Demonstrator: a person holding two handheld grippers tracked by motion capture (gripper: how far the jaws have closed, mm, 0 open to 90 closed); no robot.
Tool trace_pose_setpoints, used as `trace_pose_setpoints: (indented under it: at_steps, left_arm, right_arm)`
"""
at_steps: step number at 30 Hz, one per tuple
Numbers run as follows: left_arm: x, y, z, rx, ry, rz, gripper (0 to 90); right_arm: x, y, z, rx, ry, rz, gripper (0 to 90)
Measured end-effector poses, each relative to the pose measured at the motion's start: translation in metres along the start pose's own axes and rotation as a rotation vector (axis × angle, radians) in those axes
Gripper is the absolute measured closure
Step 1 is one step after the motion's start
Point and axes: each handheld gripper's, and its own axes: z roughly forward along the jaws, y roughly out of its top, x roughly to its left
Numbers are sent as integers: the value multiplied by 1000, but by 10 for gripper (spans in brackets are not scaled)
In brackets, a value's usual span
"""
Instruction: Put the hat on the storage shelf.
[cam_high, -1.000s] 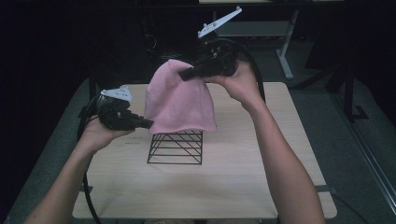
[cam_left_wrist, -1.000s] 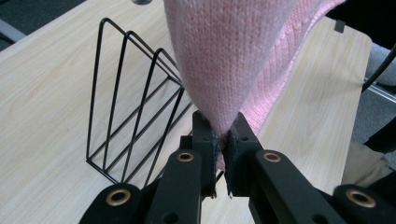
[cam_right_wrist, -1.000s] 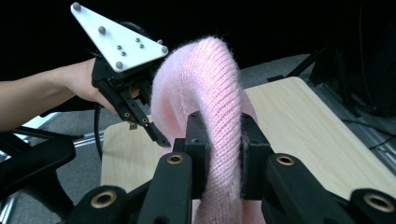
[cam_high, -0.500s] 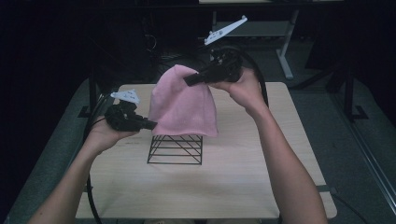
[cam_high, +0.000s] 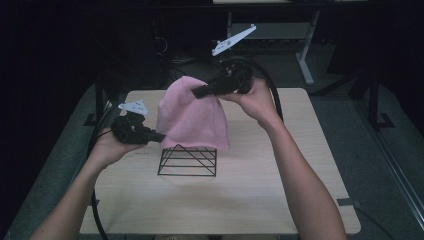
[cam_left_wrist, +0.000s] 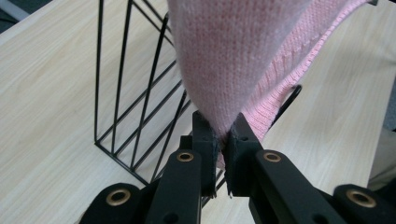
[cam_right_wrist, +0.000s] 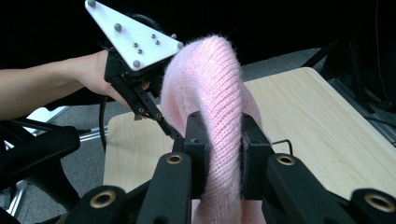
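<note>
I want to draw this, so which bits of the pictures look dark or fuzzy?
High view: the room beyond the table is nearly black, while the pink knit cloth is lit. Left gripper view: the cloth near the top blurs; the wire rack stays sharp. Right gripper view: black background, soft fuzz along the cloth's edge.

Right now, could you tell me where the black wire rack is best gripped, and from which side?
Grip the wire rack by its top ridge bar at the near right end, coming from above: it is thin, and the pink knit cloth drapes the ridge's left part.
</note>
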Motion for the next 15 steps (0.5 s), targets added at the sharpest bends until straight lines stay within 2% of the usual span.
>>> trace_pose_setpoints:
  at_steps: [7,8,10,15]
  left_arm:
    - [2,-9,0,11,5,-5,846]
    - [3,-10,0,18,9,7,846]
    - [2,-12,0,6,4,-15,846]
    - [4,-16,0,17,8,-4,846]
  right_arm:
    - [3,-4,9,4,15,-10,769]
    - [3,-5,10,5,16,-8,768]
    - [2,-6,12,4,20,-7,765]
    - [2,-9,17,1,31,-9,765]
